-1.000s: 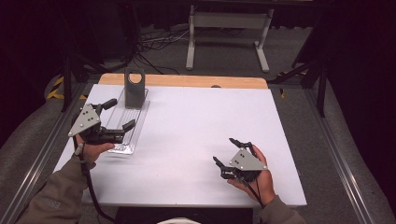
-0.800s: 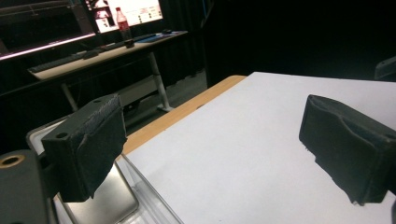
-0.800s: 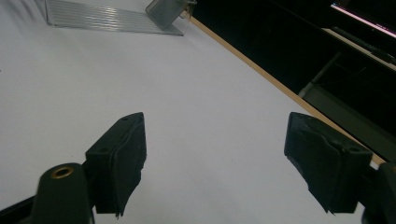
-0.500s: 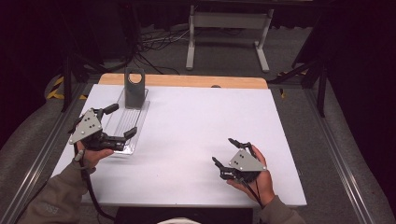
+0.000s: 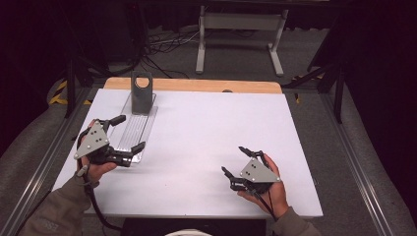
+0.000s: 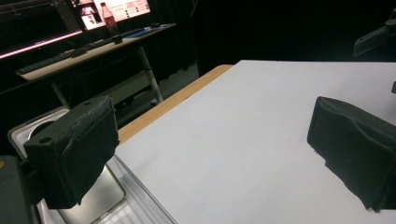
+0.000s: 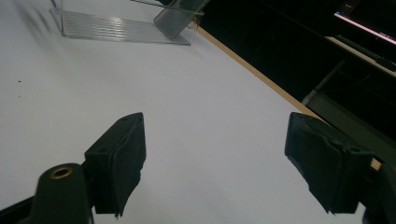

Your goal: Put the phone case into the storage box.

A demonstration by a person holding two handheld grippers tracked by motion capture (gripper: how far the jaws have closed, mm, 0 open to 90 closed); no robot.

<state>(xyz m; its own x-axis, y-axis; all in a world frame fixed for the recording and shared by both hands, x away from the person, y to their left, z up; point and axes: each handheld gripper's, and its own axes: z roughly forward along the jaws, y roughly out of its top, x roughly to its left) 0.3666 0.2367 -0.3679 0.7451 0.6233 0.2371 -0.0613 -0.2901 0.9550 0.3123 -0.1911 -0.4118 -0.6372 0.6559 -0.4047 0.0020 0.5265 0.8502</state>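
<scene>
Worktop [image 5: 206,147]: big white rect. board w/ a pale wood strip along the far edge, dark floor and cables beyond.

Clear tray [image 5: 135,129]: long, narrow, see-through plastic w/ fine ribbing along its floor, lying flat on the worktop's left side, running near-to-far. At its far end a grey metal bracket [image 5: 142,93] stands upright, w/ a round hole near the top. In the right gripper view the tray [image 7: 112,29] sits far off at the top, ribs catching light, bracket [image 7: 177,18] slanting up from one end. In the left gripper view the tray's near corner [image 6: 135,205] shows bottom left, just under the left jaw.

Left hand [image 5: 98,169]: comes in from bottom left, sleeve at the worktop's edge, wrapped round the left gripper [image 5: 129,133] from below, grey 3-cornered plate facing up. Gripper lies about level, pointing right and away, jaws straddling the tray's near end — one jaw at the tray's left side, other at its near right corner. Jaws have just been opening; now wide apart, pads not pressing on the tray, nothing held.

Right hand [image 5: 268,184]: rests near the front right of the worktop, well apart from the tray, palm under the right gripper [image 5: 236,160], which points left and away. Jaws wide open, bare white surface between them, holding nothing.
</scene>
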